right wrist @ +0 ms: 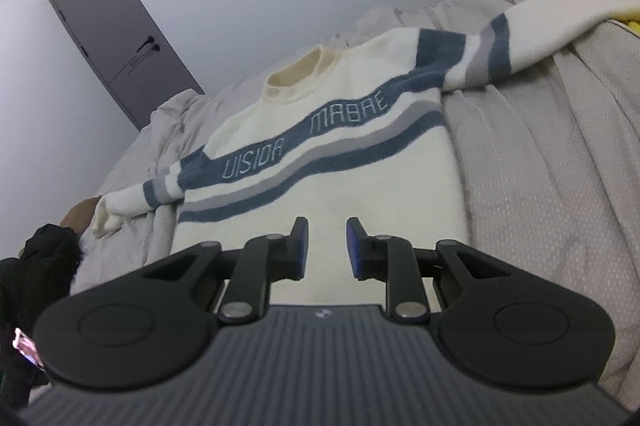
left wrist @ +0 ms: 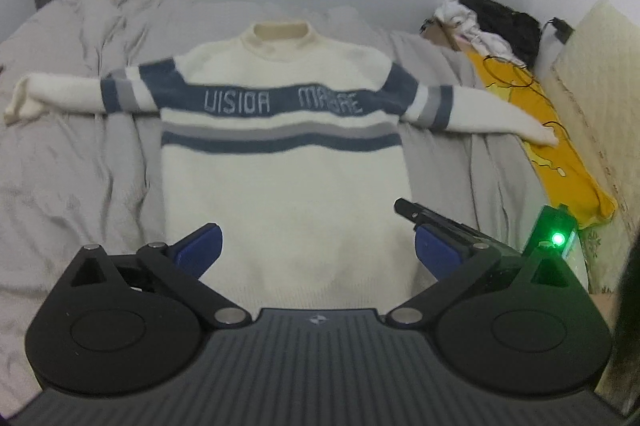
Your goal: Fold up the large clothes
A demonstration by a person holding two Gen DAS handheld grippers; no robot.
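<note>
So the cream sweater [left wrist: 280,185] with blue and grey stripes is lying flat in the middle of the bed [left wrist: 72,185], sleeves out toward both side edges, left gripper [left wrist: 316,246] jaws wide, right gripper [right wrist: 327,246] jaws narrow, both empty.

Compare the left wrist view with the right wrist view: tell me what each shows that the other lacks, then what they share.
Only the left wrist view shows the right gripper reaching in from the side, a green light, and the left gripper with its jaws wide apart and nothing between them.

Only the right wrist view shows the door handle, a black garment at the bed's edge, and its own gripper's narrow empty gap.

Both show the striped sweater spread flat on the grey bedding with sleeves out, and the yellow pillow.
</note>
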